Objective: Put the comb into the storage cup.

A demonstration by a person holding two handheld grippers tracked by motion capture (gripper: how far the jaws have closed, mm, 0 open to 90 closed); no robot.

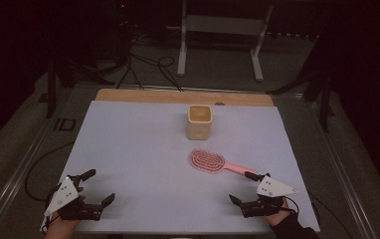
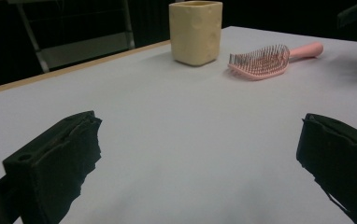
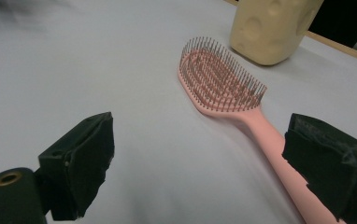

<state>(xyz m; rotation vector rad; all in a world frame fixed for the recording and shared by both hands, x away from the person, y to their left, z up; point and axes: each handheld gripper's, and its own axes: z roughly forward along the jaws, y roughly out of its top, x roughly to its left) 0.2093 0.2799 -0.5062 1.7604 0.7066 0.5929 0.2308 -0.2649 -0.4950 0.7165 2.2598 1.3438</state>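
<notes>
The pink hairbrush [image 1: 213, 163] lay bristles up on the worktop [image 1: 138, 149], just in front of the cream cup [image 1: 199, 122], its handle pointing at my right gripper [image 1: 247, 188], whose jaws stood apart beside it, probably for a grasp. My left gripper [image 1: 96, 186] waited wide open, well apart; nothing blocked the way.
</notes>
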